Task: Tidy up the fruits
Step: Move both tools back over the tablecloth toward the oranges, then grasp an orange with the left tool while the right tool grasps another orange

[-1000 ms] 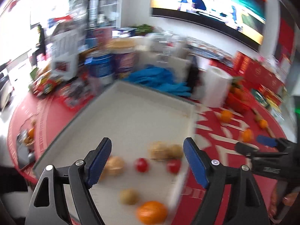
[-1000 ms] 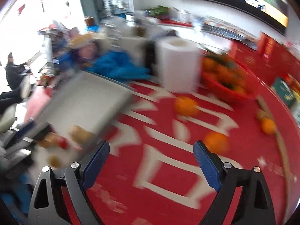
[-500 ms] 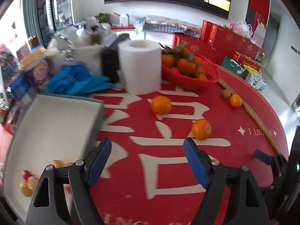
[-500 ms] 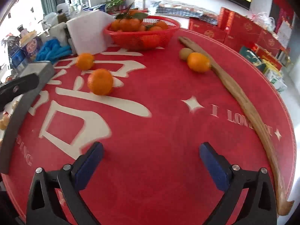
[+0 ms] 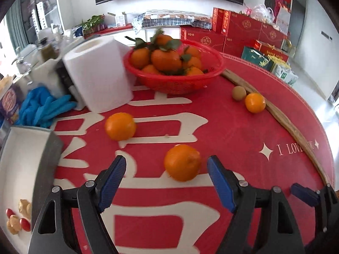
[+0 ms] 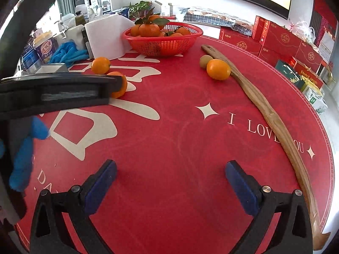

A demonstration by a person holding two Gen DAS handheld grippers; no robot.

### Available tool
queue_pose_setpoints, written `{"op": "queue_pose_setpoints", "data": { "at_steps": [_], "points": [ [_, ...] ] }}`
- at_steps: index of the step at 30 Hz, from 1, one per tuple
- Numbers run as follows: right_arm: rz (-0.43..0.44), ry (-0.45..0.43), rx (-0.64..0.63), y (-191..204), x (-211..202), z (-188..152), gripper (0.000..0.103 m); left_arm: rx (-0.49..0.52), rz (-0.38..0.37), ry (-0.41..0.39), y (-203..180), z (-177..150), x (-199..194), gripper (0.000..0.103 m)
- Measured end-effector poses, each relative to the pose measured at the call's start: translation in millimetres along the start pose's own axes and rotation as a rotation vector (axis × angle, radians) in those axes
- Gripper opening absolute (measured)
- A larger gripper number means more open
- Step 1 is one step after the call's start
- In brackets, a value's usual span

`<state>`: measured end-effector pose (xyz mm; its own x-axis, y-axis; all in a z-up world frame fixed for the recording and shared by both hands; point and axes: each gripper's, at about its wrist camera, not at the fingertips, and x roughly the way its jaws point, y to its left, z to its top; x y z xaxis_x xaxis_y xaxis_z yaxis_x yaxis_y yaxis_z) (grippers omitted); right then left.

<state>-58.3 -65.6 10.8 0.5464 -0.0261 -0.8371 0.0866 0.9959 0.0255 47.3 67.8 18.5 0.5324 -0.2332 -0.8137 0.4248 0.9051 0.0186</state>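
Observation:
My left gripper (image 5: pixel 166 160) is open low over the red tablecloth. An orange (image 5: pixel 182 163) lies just ahead between its blue fingertips, touching neither pad. A second orange (image 5: pixel 120 126) sits farther left. Near the wooden stick lie a third orange (image 5: pixel 254 102) and a brown round fruit (image 5: pixel 239 93). A white tray (image 5: pixel 23 148) at the left holds small red and tan fruits (image 5: pixel 15 220). My right gripper (image 6: pixel 170 165) stands wide open over bare cloth with nothing between its fingers. In the right wrist view the left gripper's body (image 6: pixel 53 91) hides part of the near orange (image 6: pixel 121 86).
A red basket (image 5: pixel 175 82) of leafy oranges stands at the back, with a paper roll (image 5: pixel 99 76) and blue gloves (image 5: pixel 42 108) to its left. A long wooden stick (image 6: pixel 273 114) follows the table's right edge. A blue-gloved hand (image 6: pixel 23 148) holds the left gripper. Red boxes stand beyond the table.
My left gripper swung right from over the white tray to the loose oranges and closed in on the nearest one. My right gripper swung right too, opened wider, then stayed still.

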Motion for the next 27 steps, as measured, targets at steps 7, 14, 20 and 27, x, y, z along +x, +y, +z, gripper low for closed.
{"op": "queue_pose_setpoints", "data": {
  "at_steps": [7, 14, 20, 27],
  "points": [
    [0.001, 0.000, 0.002, 0, 0, 0, 0.103, 0.012, -0.006, 0.018, -7, 3, 10, 0.038],
    [-0.011, 0.021, 0.075, -27, 15, 27, 0.103, -0.024, 0.003, -0.015, 26, -31, -10, 0.039],
    [-0.013, -0.017, 0.160, -46, 29, 65, 0.103, -0.073, 0.039, -0.050, 56, -73, -37, 0.039],
    [0.098, -0.030, 0.051, 14, 37, 87, 0.103, -0.132, 0.077, -0.049, 68, -83, -43, 0.039]
  ]
}}
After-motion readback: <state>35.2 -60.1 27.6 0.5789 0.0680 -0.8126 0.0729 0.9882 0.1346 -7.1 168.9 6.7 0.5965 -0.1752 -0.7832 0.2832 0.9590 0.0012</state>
